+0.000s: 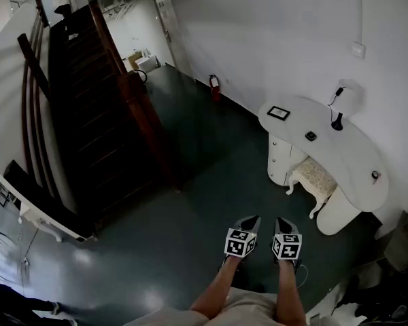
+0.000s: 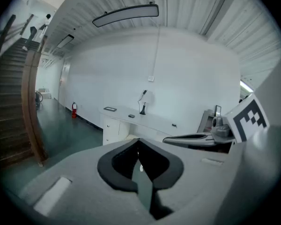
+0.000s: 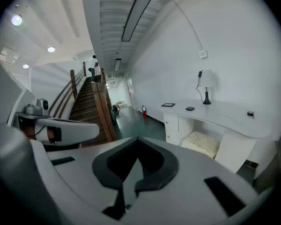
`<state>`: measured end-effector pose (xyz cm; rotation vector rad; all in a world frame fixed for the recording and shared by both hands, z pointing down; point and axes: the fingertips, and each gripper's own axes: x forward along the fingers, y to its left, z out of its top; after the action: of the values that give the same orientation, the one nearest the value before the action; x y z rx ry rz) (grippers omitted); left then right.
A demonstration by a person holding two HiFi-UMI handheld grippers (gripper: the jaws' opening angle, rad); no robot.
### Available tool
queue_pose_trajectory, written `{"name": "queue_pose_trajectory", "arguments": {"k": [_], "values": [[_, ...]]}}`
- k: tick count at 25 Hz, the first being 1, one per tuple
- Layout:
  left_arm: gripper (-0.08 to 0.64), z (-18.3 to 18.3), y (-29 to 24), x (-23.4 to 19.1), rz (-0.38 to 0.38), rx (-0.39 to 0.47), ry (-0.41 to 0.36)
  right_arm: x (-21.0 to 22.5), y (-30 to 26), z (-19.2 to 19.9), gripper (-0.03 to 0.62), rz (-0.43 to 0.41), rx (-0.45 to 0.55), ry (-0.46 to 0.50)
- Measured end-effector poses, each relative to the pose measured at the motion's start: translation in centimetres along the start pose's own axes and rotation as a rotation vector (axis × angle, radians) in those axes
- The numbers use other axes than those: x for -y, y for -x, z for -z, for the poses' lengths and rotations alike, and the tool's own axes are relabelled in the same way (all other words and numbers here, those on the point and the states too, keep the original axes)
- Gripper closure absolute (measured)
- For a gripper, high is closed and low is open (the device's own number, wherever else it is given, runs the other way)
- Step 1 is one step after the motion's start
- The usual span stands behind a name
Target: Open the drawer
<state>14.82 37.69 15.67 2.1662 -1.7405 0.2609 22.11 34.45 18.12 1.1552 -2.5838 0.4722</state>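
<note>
Closest to us, we are holding the left gripper [image 1: 252,219] and the right gripper [image 1: 281,220] side by side, low over the dark green floor [image 1: 190,209], both tilting a little downward. In the left gripper view we are seeing its fingers [image 2: 79,172] pressed together at the tips, with nothing between them. In the right gripper view the fingers [image 3: 75,172] are likewise meeting at the tips and pinching nothing. Neither gripper is touching any furniture.

Ahead and to our right, the drawer [image 1: 279,156] is sitting closed in the white cabinet under the near end of the curved white counter [image 1: 350,156], well apart from both grippers. In the right gripper view we are making out small knobs on the cabinet front [image 3: 171,124]. Just beside the cabinet, a cushioned white stool [image 1: 314,176] is standing partly tucked under the counter.

On the counter, a dark flat frame [image 1: 279,112] is lying near the cabinet end, a small dark thing [image 1: 311,136] is lying further along, and a lamp [image 1: 338,121] is standing against the wall. Beyond that, a red fire extinguisher [image 1: 215,87] is standing at the foot of the wall, and a dark wooden staircase [image 1: 88,114] is rising on our left. Our forearms [image 1: 221,287] are showing at the bottom of the head view.
</note>
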Motion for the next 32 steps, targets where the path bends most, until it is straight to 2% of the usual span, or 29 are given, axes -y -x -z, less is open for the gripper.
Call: {"name": "queue_pose_trajectory", "arguments": {"k": [11,20,26,29,32], "values": [[0.551,2.2,2.0,-0.4,-0.013,-0.034,0.036,-1.0,0.5,1.4,0.577,0.002,-0.029,-0.009],[0.551,3.3,3.3,0.5,-0.018,-0.041,0.035,-1.8,1.7,0.0,0.577,-0.036,0.066,-0.050],[0.551,4.1,3.3,1.7,-0.012,-0.054,0.047,-3.7,3.6,-1.4,0.577,-0.222,0.182,-0.089],[0.551,4.0,2.9,2.1,-0.010,-0.052,0.046,-3.9,3.8,-1.4,0.577,-0.235,0.180,-0.026],[0.551,4.5,2.2,2.7,0.002,-0.068,0.036,-2.9,3.5,-0.5,0.577,-0.214,0.162,-0.032]]}}
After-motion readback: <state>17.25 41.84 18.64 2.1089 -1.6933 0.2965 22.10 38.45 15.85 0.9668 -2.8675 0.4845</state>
